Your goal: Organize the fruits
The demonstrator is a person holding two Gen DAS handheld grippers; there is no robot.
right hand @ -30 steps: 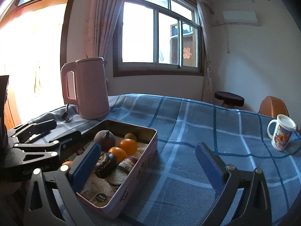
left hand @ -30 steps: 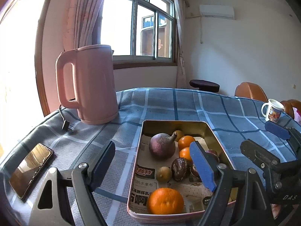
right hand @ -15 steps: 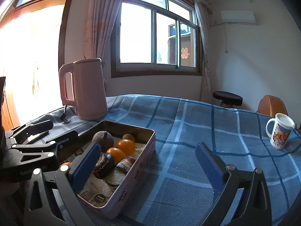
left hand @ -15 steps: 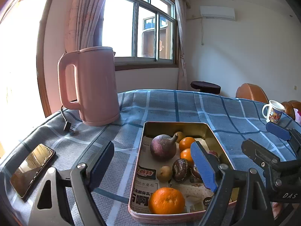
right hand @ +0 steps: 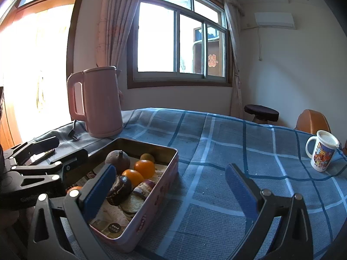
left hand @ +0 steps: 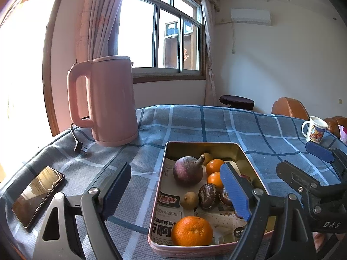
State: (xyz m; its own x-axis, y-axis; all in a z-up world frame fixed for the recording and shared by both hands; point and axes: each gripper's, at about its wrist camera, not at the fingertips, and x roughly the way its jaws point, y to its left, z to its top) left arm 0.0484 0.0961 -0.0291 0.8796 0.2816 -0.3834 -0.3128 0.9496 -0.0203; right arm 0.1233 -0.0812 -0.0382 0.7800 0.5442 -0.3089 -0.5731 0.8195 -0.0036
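Left tongs [left hand: 175,186] wide open, empty, hovering over near left edge of tin tray [left hand: 247,160]. Right tongs [right hand: 171,186] wide open too, empty, above blue checked cloth on worktop [right hand: 216,147] just right of tray. Tray lined with printed paper, sitting on cloth, holding all fruit: big orange [left hand: 192,230] at near edge, purple round fruit with stem [left hand: 188,170] further back, two small oranges [left hand: 214,166] beside it, dark wrinkled passion fruit [left hand: 207,196] mid-tray, small brownish fruit [left hand: 189,199] just left of it, another yellowish one [left hand: 207,152] at far wall. Pink kettle [left hand: 104,101] upright behind tray on left, plug and cord lying beside. Phone [left hand: 38,196] flat on cloth at far left. Printed mug [right hand: 322,153] upright well to right, apart from tray. Nothing gripped by either.
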